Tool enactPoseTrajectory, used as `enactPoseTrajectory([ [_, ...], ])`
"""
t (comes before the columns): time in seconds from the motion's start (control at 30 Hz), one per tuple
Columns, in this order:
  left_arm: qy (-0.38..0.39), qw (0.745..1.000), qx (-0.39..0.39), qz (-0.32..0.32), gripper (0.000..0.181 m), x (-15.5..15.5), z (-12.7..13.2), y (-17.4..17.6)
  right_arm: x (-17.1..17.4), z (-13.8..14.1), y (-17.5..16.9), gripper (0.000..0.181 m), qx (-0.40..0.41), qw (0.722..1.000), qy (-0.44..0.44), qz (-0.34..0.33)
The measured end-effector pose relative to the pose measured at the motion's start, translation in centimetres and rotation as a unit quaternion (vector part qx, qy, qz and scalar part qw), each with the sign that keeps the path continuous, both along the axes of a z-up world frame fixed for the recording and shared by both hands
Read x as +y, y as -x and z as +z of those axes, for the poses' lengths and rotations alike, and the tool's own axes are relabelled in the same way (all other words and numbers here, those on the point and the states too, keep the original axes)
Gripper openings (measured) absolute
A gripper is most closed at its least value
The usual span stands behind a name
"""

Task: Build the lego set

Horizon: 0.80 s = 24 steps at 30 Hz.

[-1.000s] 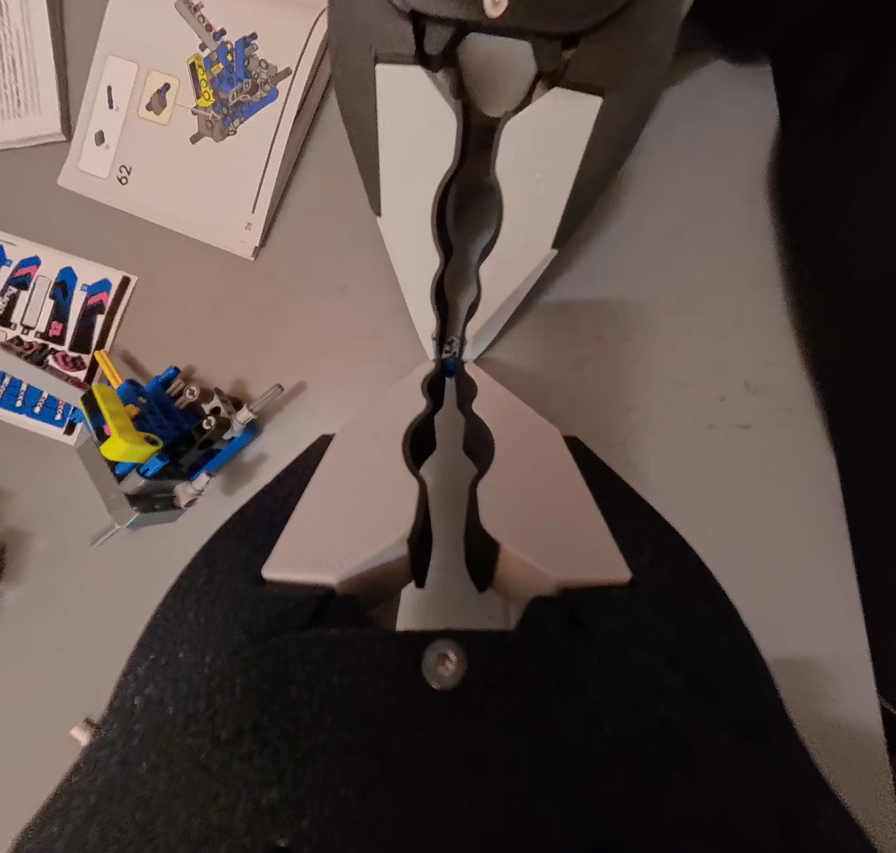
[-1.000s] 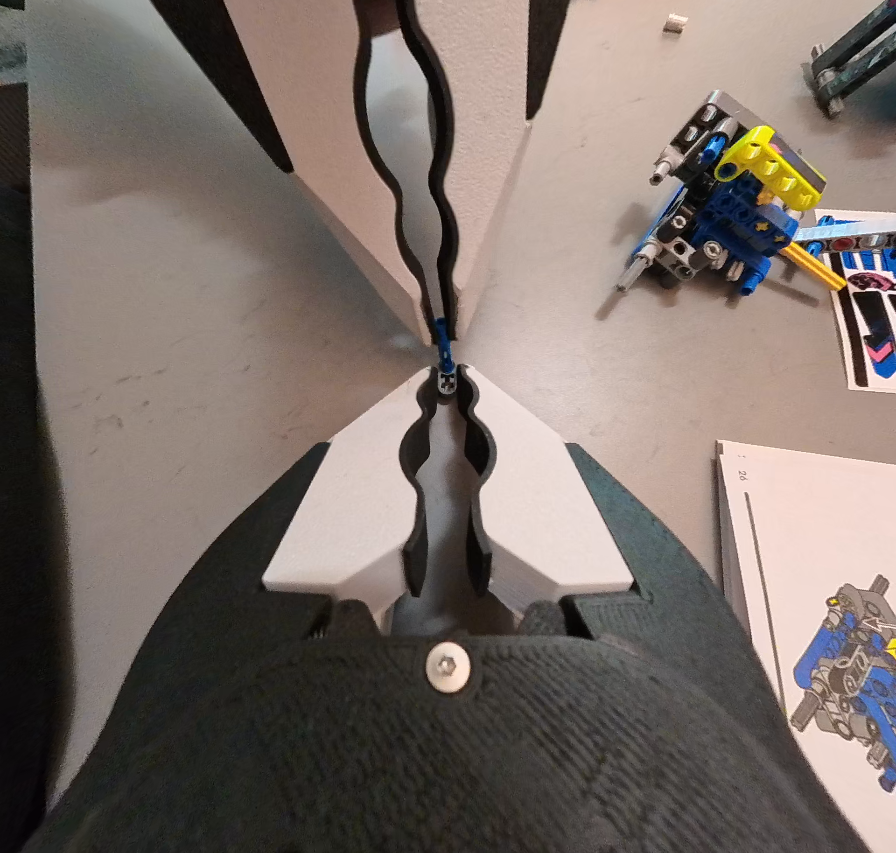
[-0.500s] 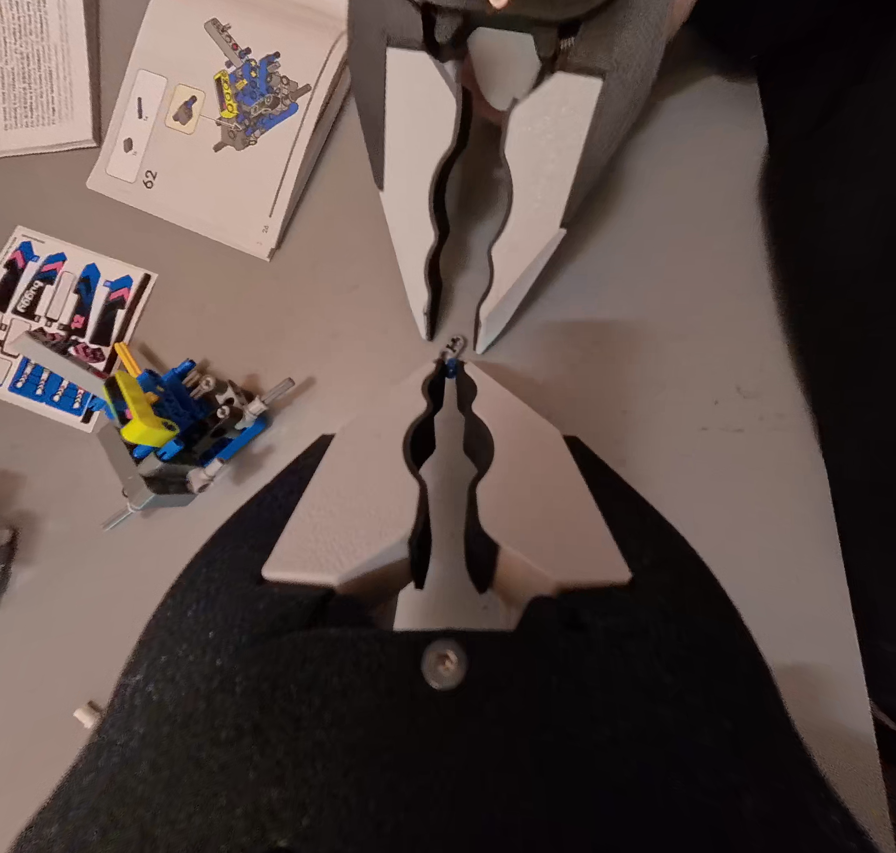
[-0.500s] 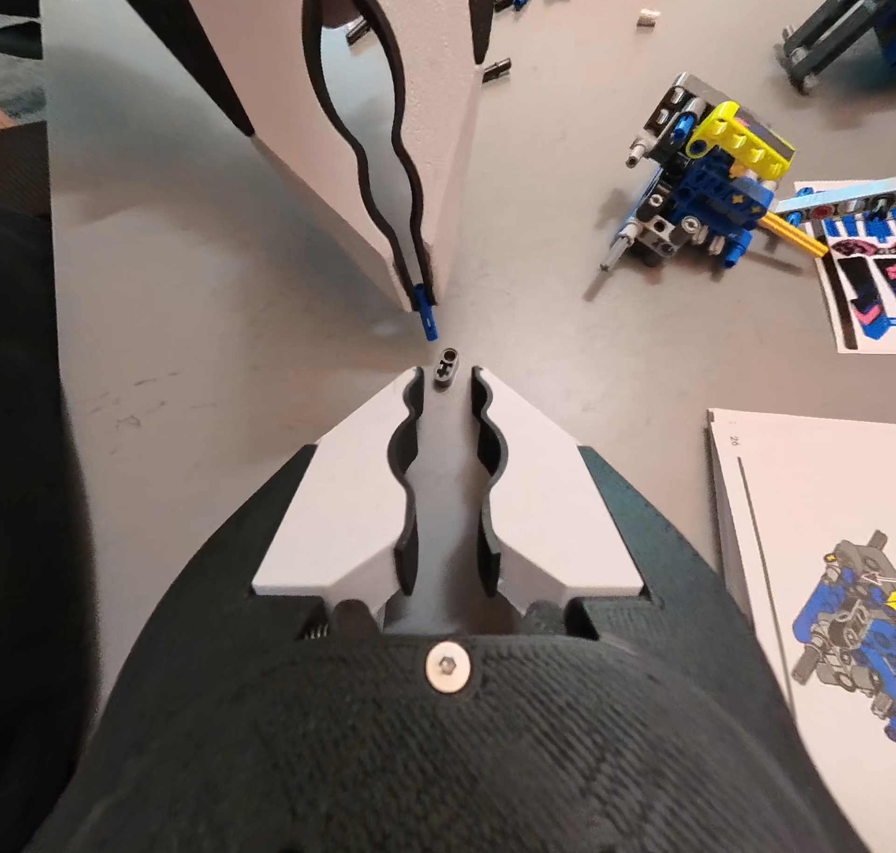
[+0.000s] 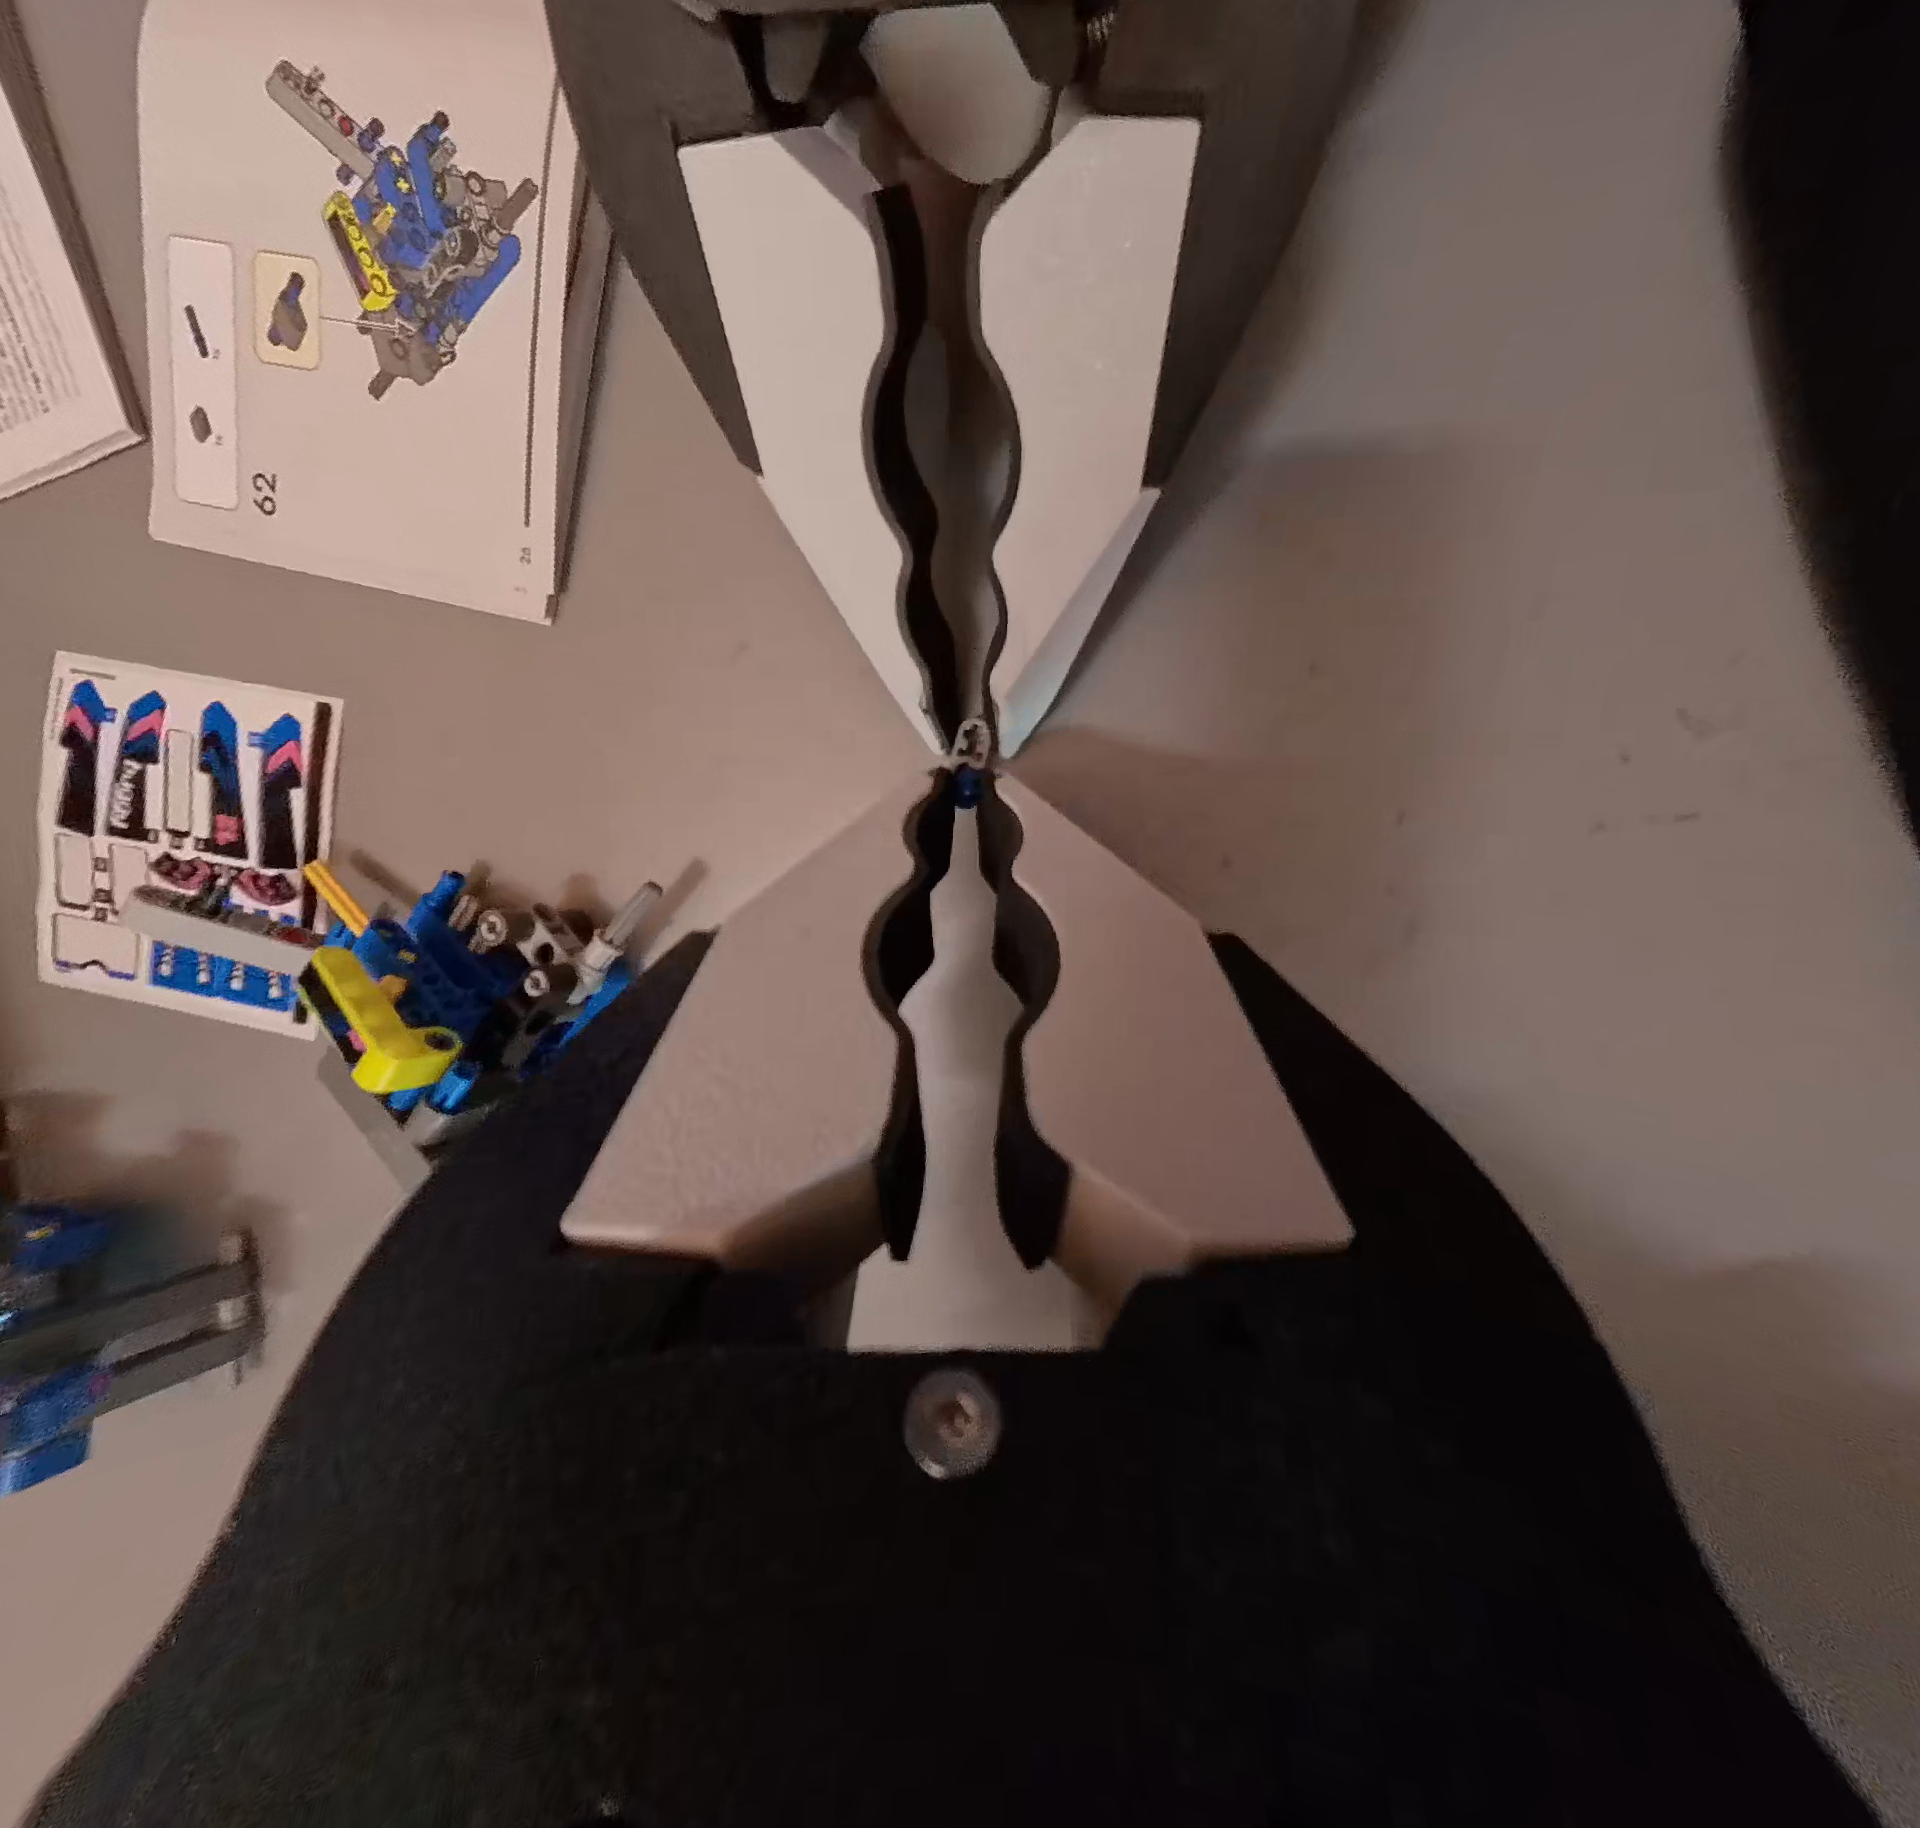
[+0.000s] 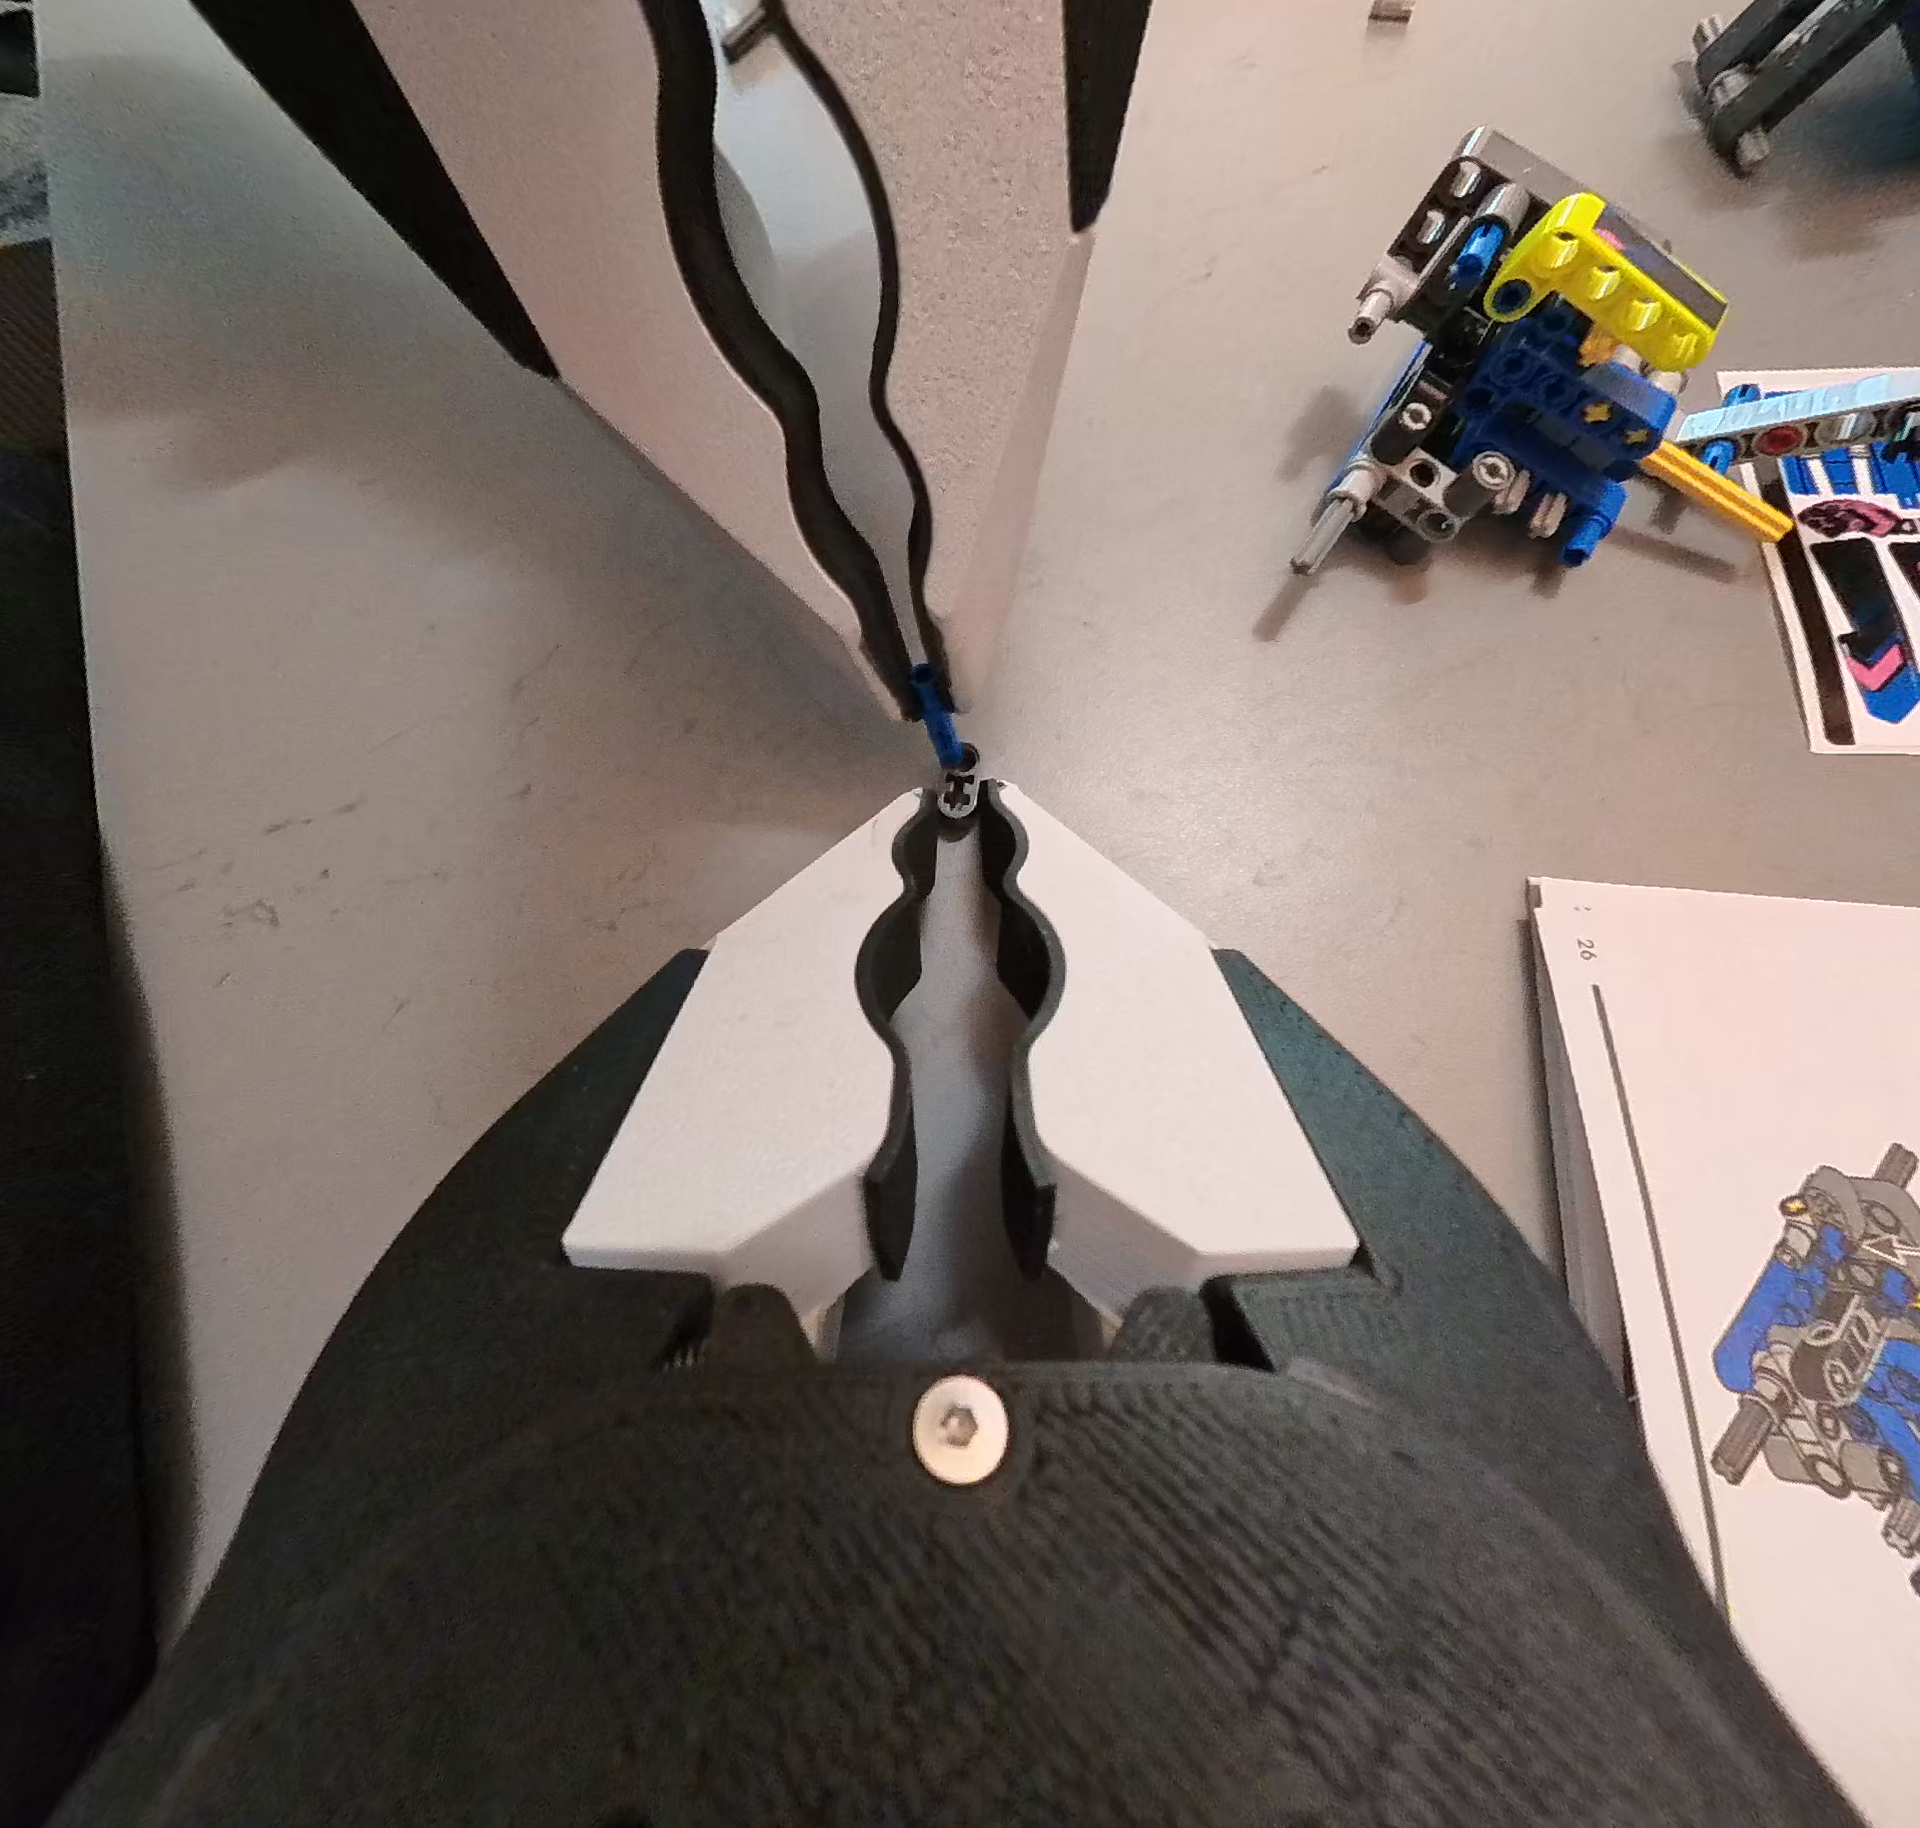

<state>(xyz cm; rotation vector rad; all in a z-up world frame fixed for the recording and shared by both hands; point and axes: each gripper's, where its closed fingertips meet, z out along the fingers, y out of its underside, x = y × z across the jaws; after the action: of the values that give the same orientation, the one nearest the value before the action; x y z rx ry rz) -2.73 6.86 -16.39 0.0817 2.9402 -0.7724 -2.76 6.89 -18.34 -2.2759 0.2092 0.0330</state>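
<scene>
At the left of the left wrist view a sticker sheet (image 5: pixel 187 833) lies flat on the grey table (image 5: pixel 1455 843), with the open instruction booklet (image 5: pixel 364 303) beyond it and the partly built blue, yellow and grey model (image 5: pixel 457 989) just beside the sheet. In the middle the left gripper (image 5: pixel 966 786) is closed on a small blue pin (image 5: pixel 966 791), tip to tip with the right gripper (image 5: pixel 971 734). In the right wrist view the right gripper (image 6: pixel 958 802) is clamped on a small dark grey connector (image 6: pixel 956 796), and the blue pin (image 6: pixel 935 708) meets its upper hole. Right of them sits the model (image 6: pixel 1527 386), then the sticker sheet (image 6: pixel 1860 573) and the booklet (image 6: pixel 1756 1207).
</scene>
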Motion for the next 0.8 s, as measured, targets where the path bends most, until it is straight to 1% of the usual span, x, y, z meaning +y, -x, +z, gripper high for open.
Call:
enactPoseTrajectory([
  [0.1,-0.028,0.999,-0.030,-0.019,0.002,0.04,-0.06,-0.14,0.00,-0.01,0.01,0.006,-0.004,1.000,0.001,0.005],
  [0.23,-0.041,0.998,-0.041,-0.036,0.002,-0.18,-0.08,-0.07,-0.01,-0.02,0.00,0.007,-0.004,1.000,0.001,0.007],
  [0.37,-0.023,0.999,-0.022,-0.030,0.002,-0.39,-0.08,-0.04,0.00,-0.01,0.00,0.006,-0.003,1.000,0.001,0.007],
  [0.6,0.019,1.000,0.006,-0.001,0.002,-0.28,0.00,-0.13,0.00,0.00,-0.02,0.006,0.003,1.000,0.000,0.006],
  [0.7,0.051,0.998,0.021,0.007,0.001,-0.67,0.24,0.07,0.01,0.00,-0.02,0.006,0.007,1.000,-0.001,0.006],
  [0.8,0.051,0.998,0.018,0.012,0.001,-0.51,0.05,-0.04,0.02,0.00,-0.02,0.006,0.007,1.000,-0.001,0.006],
])
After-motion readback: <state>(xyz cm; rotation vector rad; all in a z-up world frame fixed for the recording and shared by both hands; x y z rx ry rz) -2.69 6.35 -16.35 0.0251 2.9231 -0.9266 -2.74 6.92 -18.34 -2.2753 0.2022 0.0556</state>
